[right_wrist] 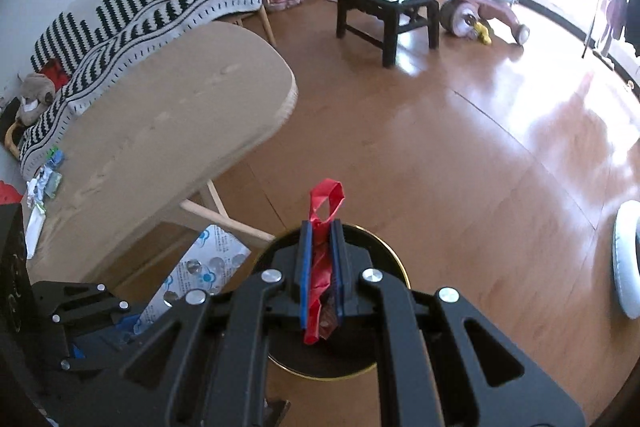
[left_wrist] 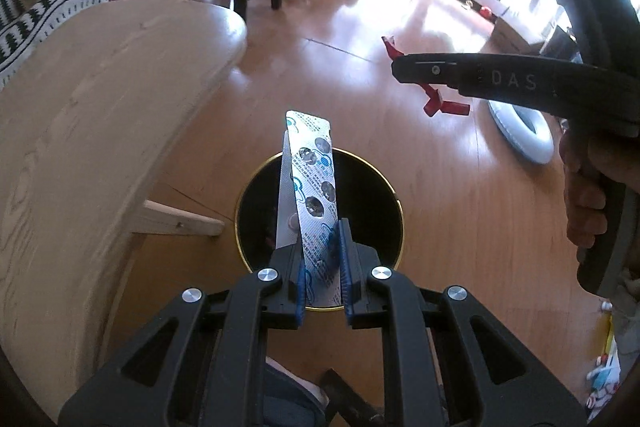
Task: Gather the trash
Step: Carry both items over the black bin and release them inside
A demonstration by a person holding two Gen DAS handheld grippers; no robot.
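My left gripper point(left_wrist: 320, 227) is shut on a silver pill blister pack point(left_wrist: 310, 171), which stands up between the blue pads right above a black round bin with a gold rim point(left_wrist: 396, 195) on the floor. My right gripper point(right_wrist: 321, 225) is shut on a crumpled red wrapper point(right_wrist: 326, 201) and hangs over the same bin point(right_wrist: 394, 251). In the left wrist view the right gripper point(left_wrist: 408, 67) reaches in from the right, the red wrapper point(left_wrist: 440, 105) dangling under it. The right wrist view catches the blister pack point(right_wrist: 204, 267) at lower left, with several scraps point(right_wrist: 42, 183) on the table's left edge.
A light wooden oval table point(left_wrist: 100, 115) stands left of the bin, its leg point(left_wrist: 176, 219) close to the rim. A white ring point(left_wrist: 524, 135) lies on the floor to the right. A black stool point(right_wrist: 384, 15), a pink tricycle point(right_wrist: 488, 7) and a striped sofa point(right_wrist: 152, 7) stand farther back.
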